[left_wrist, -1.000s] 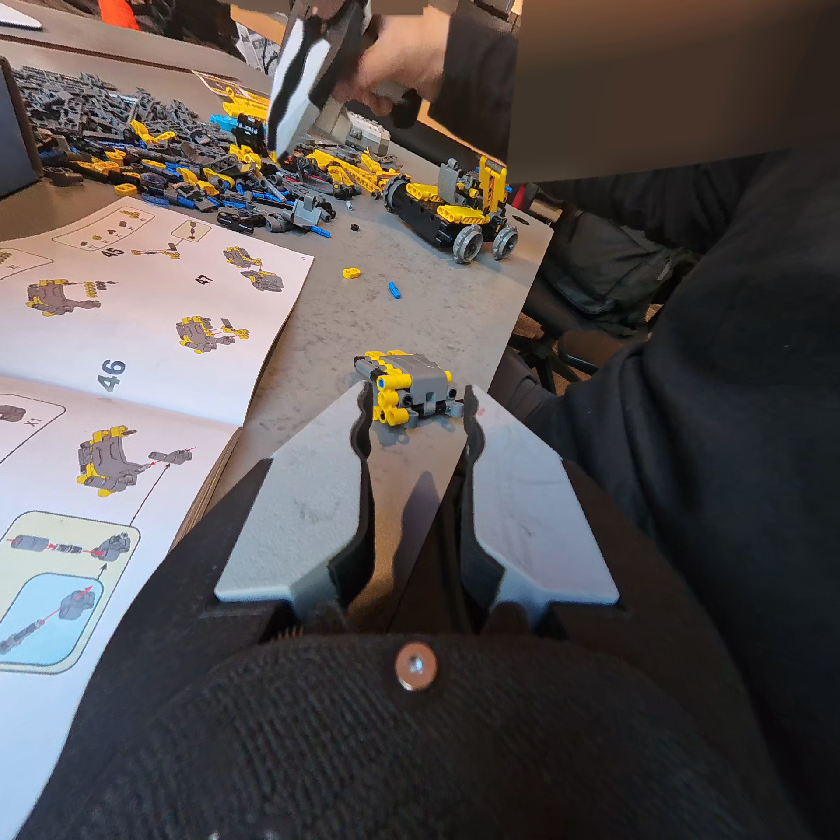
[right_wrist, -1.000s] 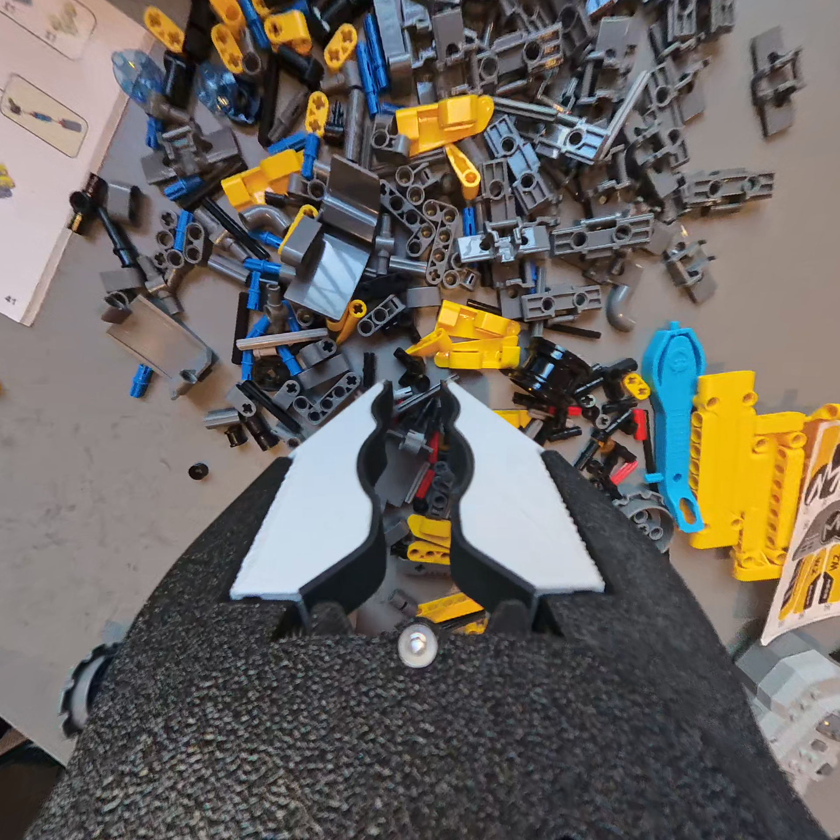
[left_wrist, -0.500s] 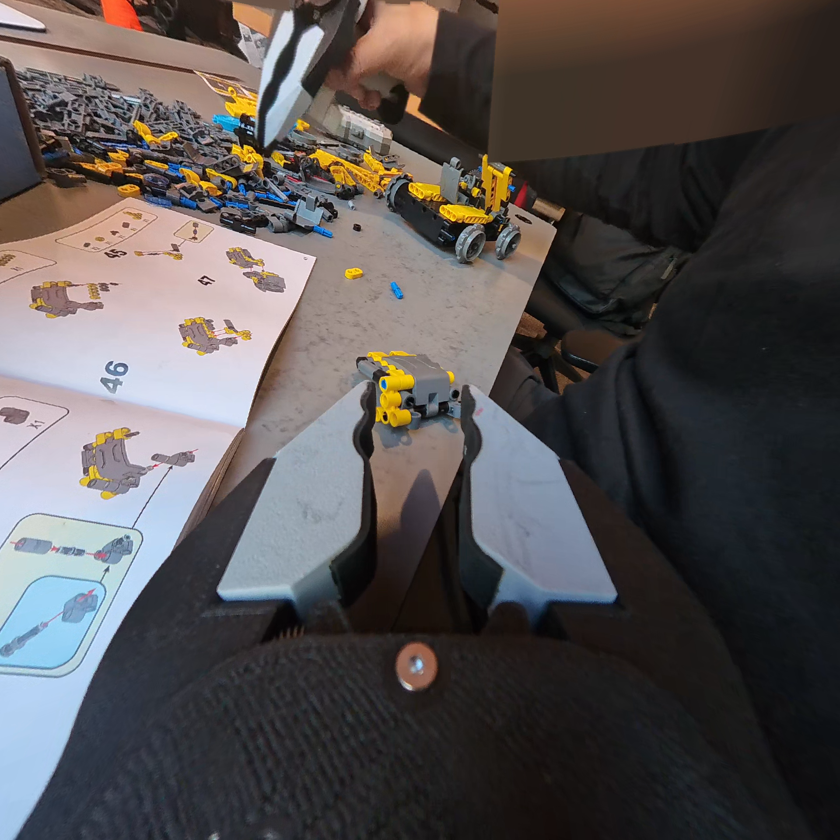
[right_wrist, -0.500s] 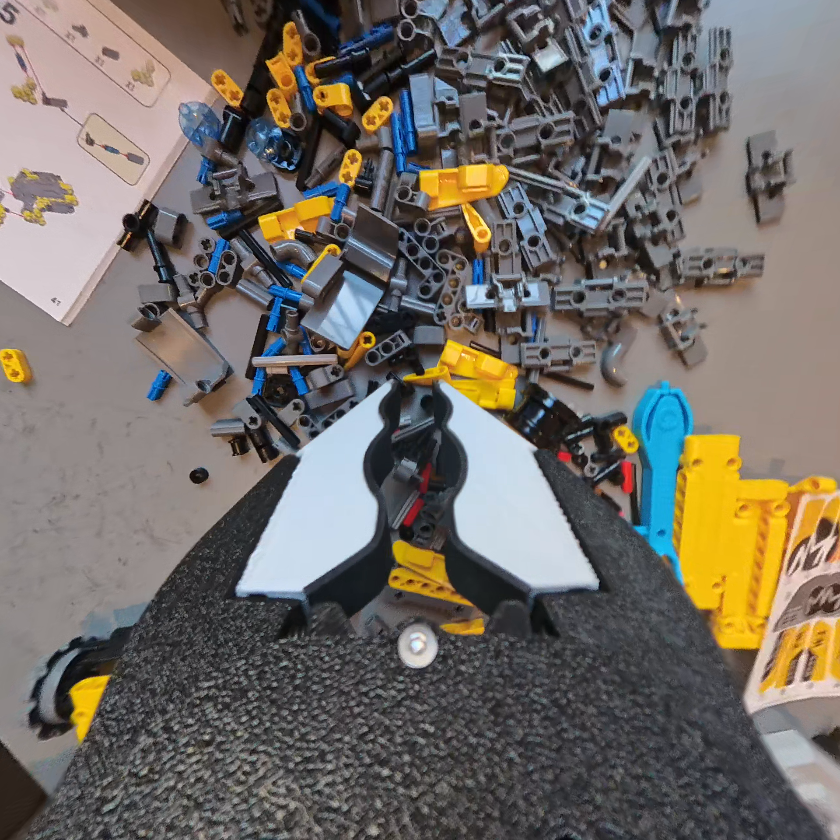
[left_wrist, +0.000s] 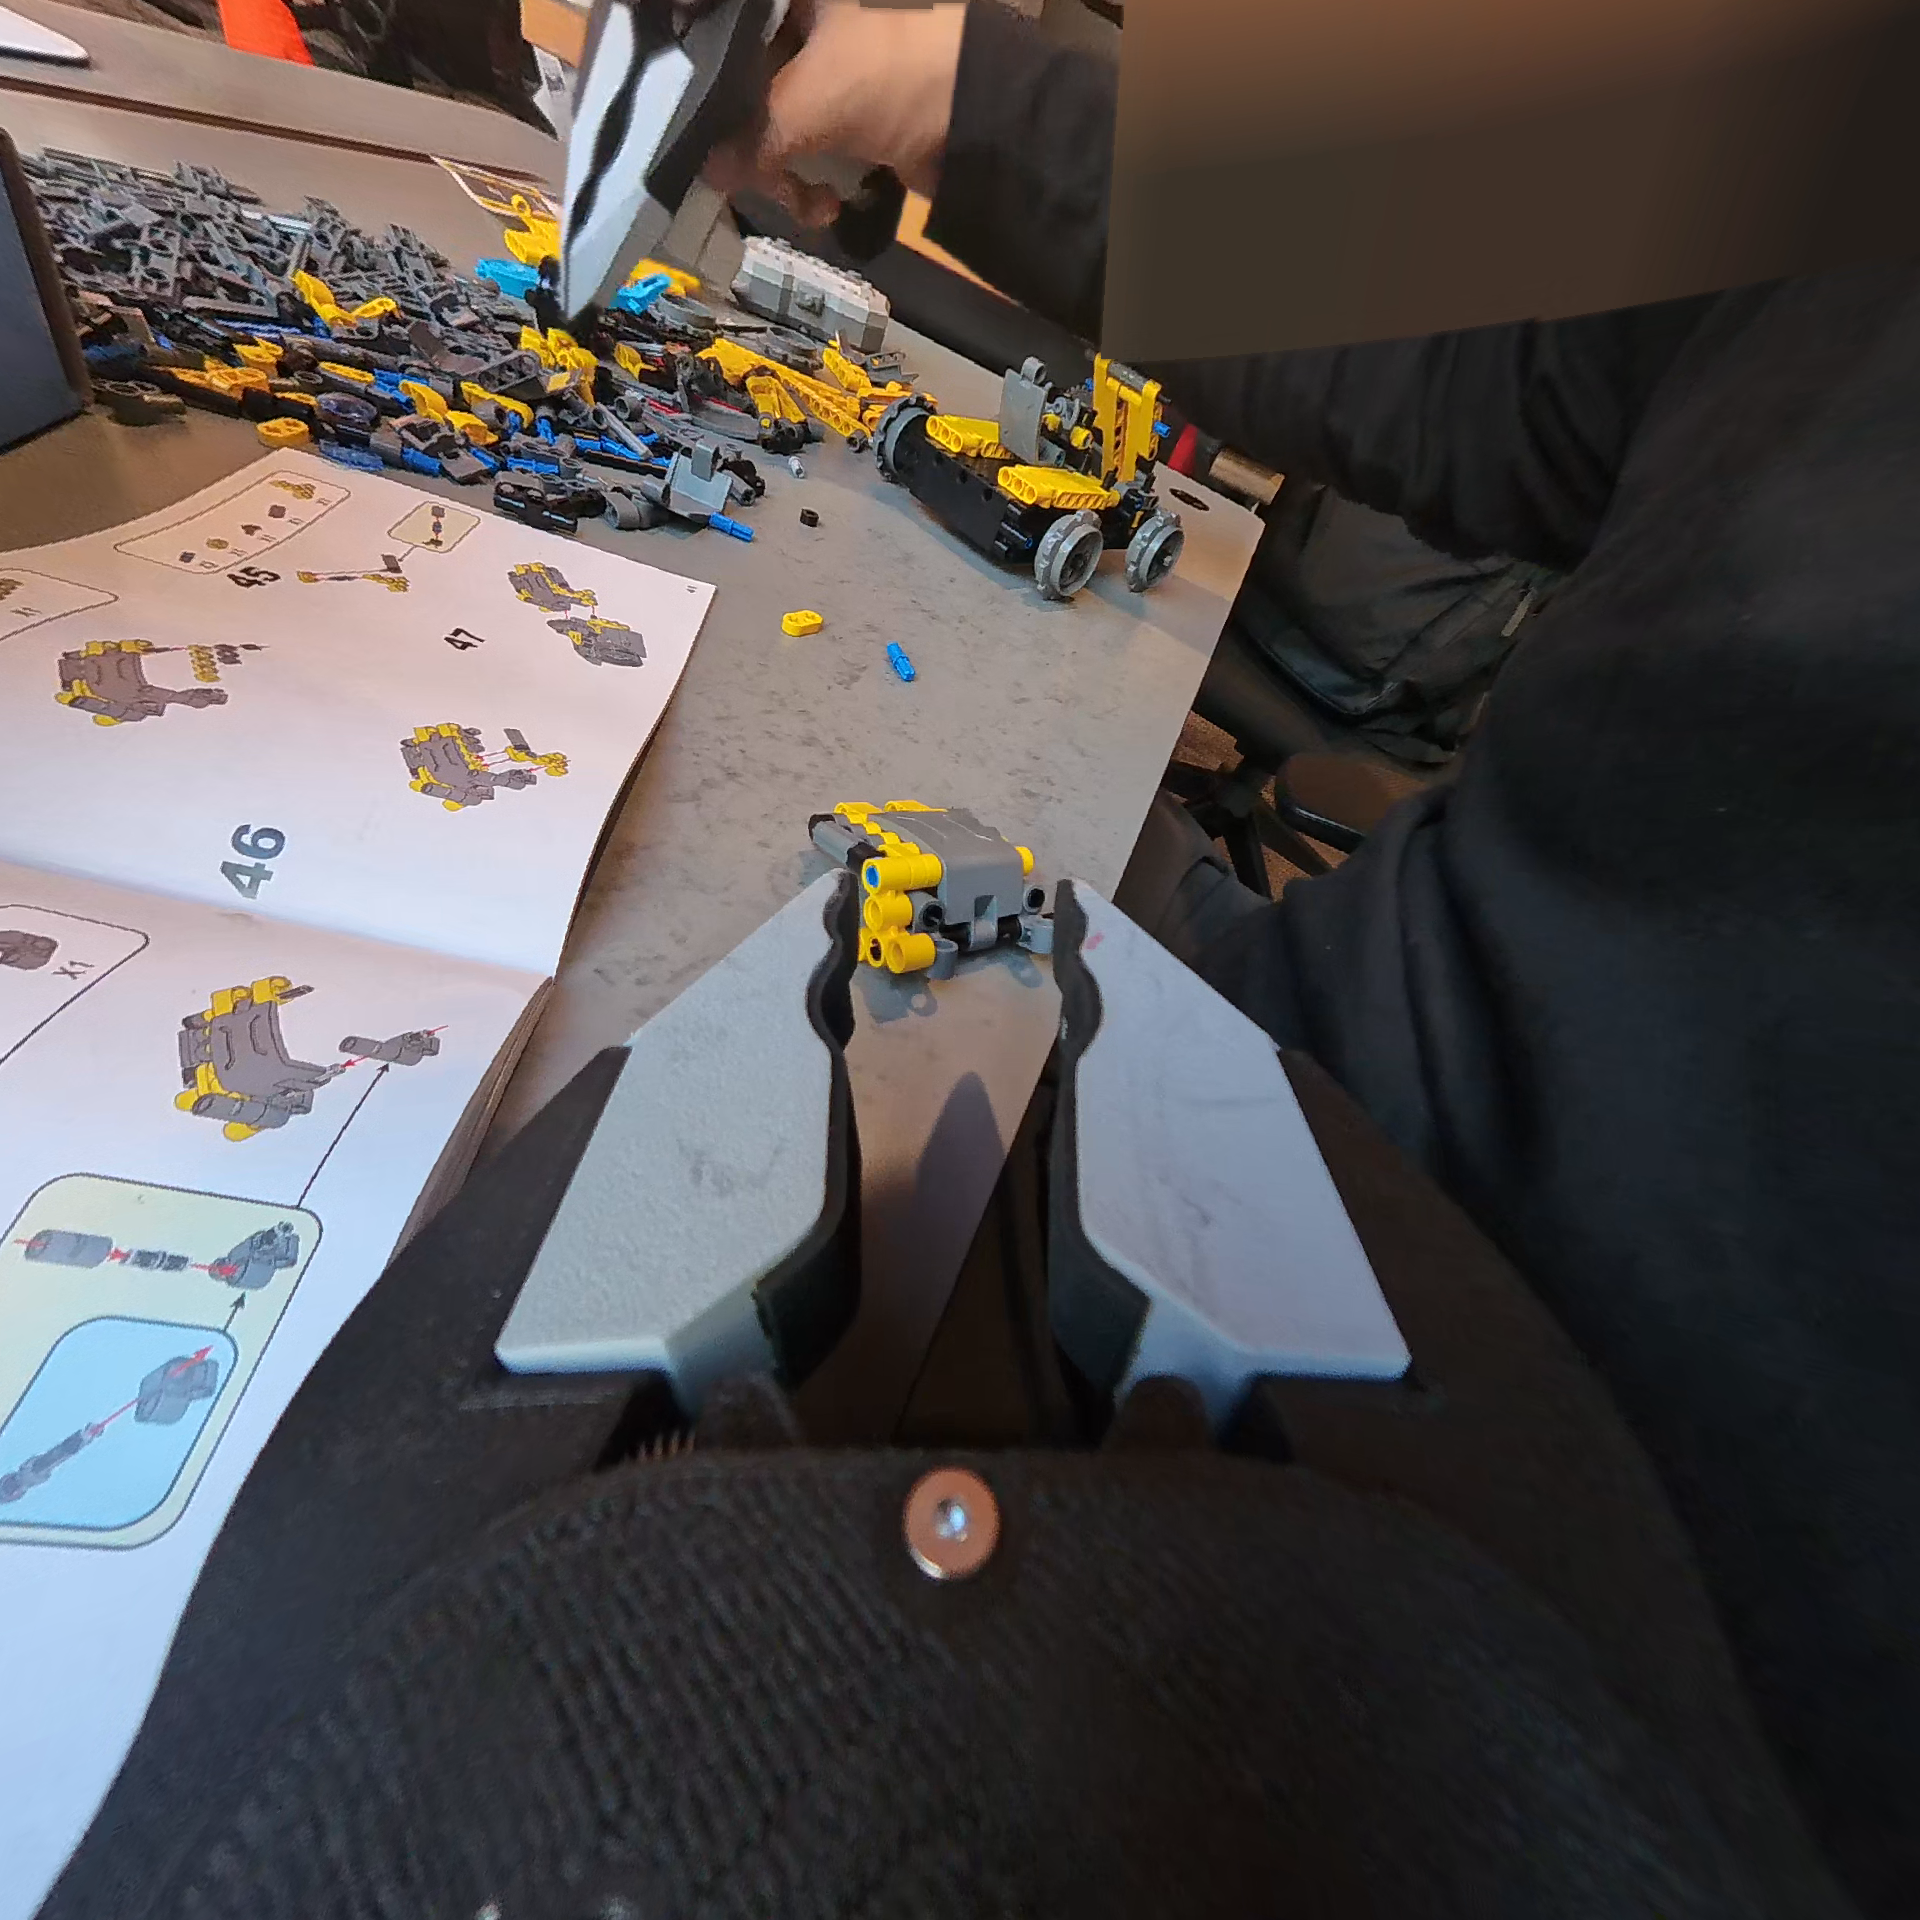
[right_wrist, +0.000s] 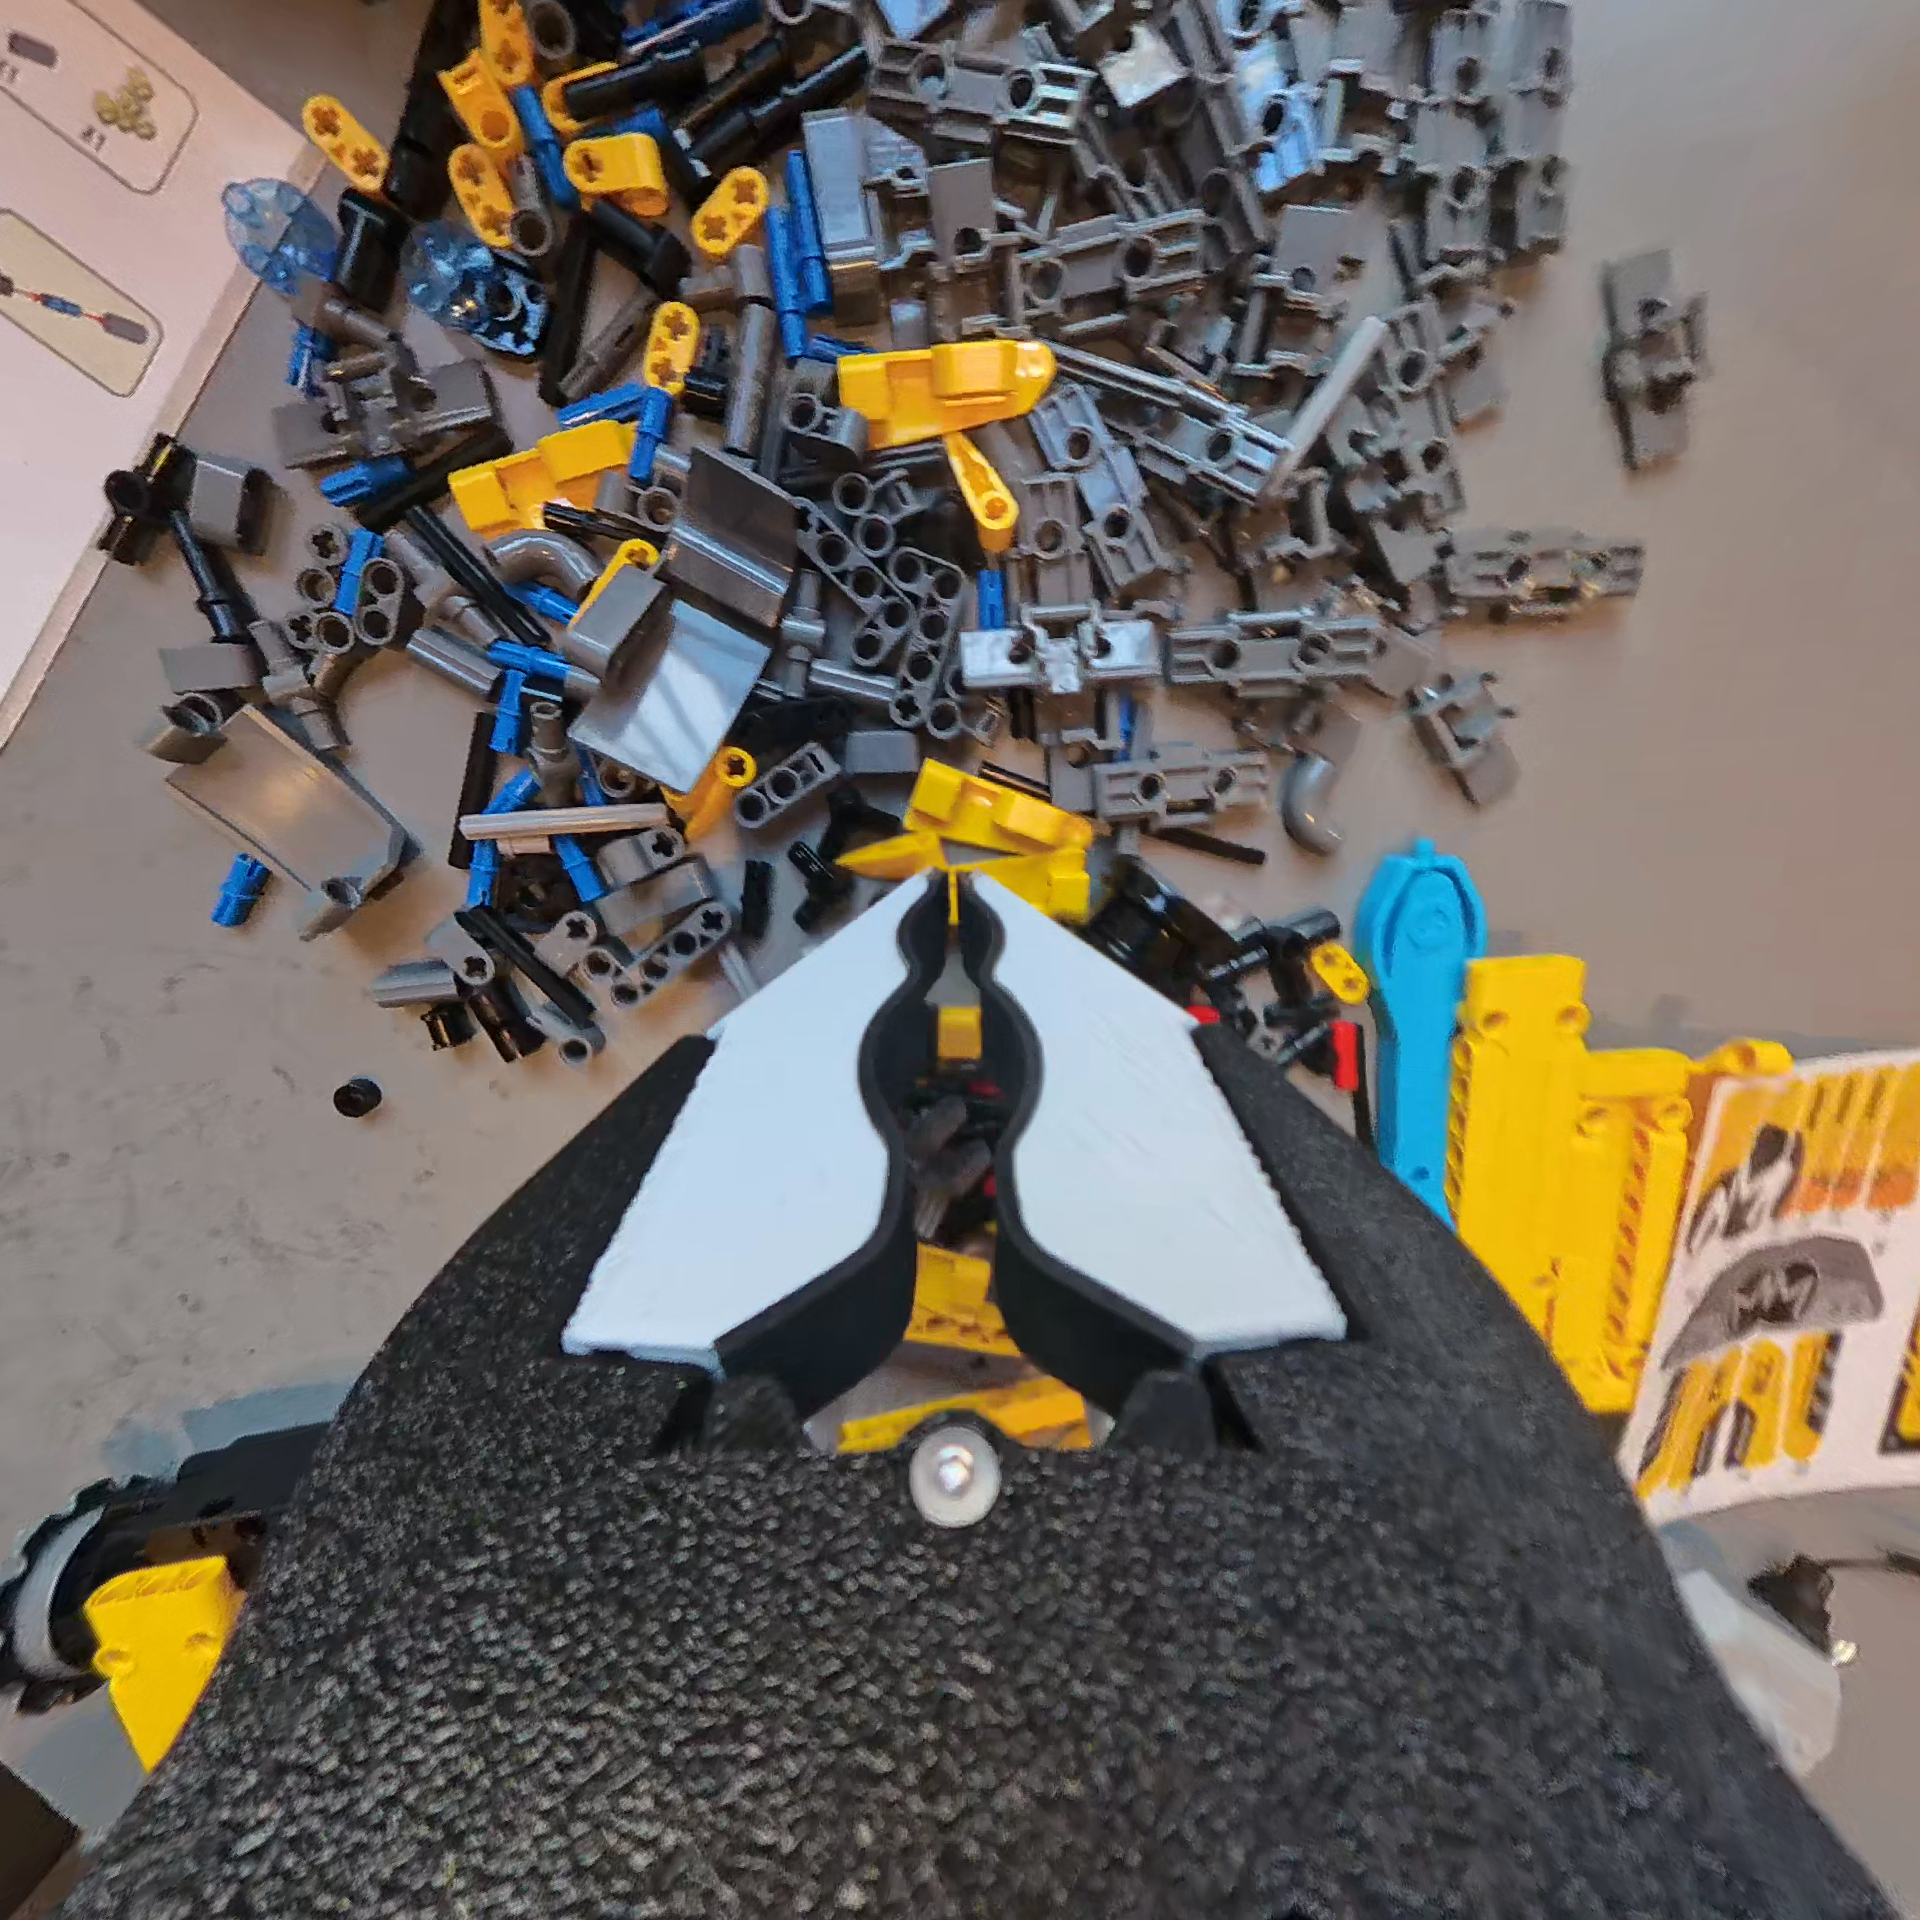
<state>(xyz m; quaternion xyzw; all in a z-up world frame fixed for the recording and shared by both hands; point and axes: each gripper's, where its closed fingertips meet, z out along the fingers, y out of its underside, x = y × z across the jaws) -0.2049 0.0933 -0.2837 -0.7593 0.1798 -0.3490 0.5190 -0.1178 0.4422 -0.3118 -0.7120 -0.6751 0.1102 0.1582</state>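
Two grippers: your left gripper sits open around the block; your right gripper, beyond in the pile, is nearly closed, maybe pinching a thin yellow piece.

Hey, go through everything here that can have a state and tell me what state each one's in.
left gripper: jaws open, either side of the small assembly.
right gripper: jaws nearly shut over the loose parts; grip unclear.
small assembly: resting, not clamped.
instruction booklet: open, lying flat.
wheeled model: standing on its wheels.
loose parts: scattered in a pile.
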